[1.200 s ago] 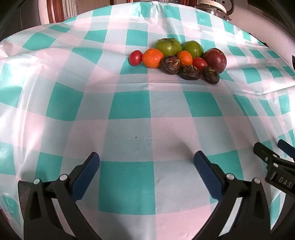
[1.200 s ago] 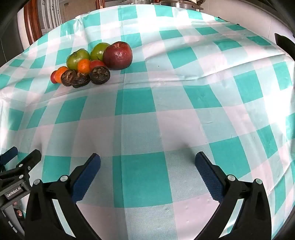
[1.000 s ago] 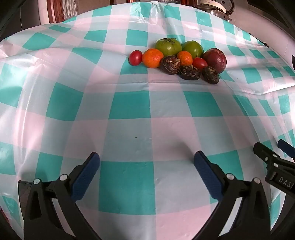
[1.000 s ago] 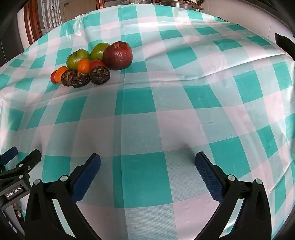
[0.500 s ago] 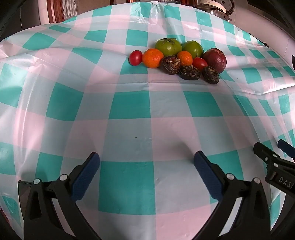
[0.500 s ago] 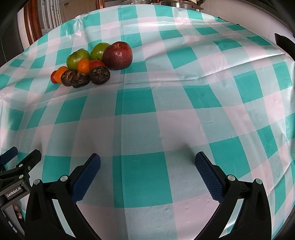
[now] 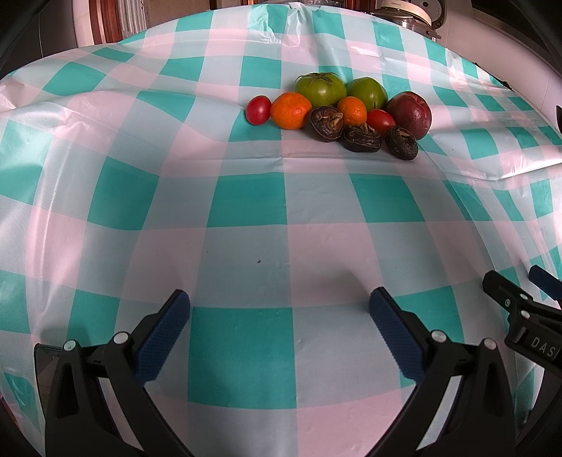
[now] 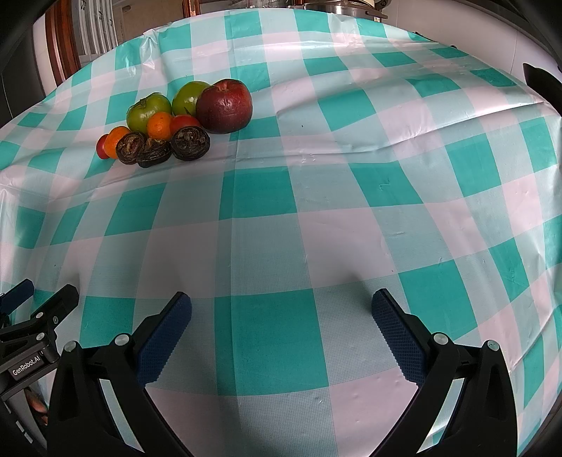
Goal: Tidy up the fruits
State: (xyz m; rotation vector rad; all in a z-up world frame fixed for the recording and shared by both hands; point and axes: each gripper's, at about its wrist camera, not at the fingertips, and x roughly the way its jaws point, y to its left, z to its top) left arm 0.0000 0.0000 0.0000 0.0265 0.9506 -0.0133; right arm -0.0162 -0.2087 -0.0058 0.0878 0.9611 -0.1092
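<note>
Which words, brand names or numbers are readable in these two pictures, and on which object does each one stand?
"GenRobot.AI": white letters on the black body of the left gripper, seen at the lower left edge of the right wrist view.
"DAS": white letters on the black body of the right gripper, at the right edge of the left wrist view; the picture's edge cuts the word off.
The appliance behind the table carries small print, too small to read.

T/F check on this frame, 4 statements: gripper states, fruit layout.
1. Both the left gripper and the right gripper are open and empty. True.
2. The dark red apple sits alone, apart from the pile. False: it touches the other fruit.
3. Two green fruits lie at the far side of the cluster. True.
4. The fruit sits in a bowl. False: it lies directly on the checkered tablecloth.
</note>
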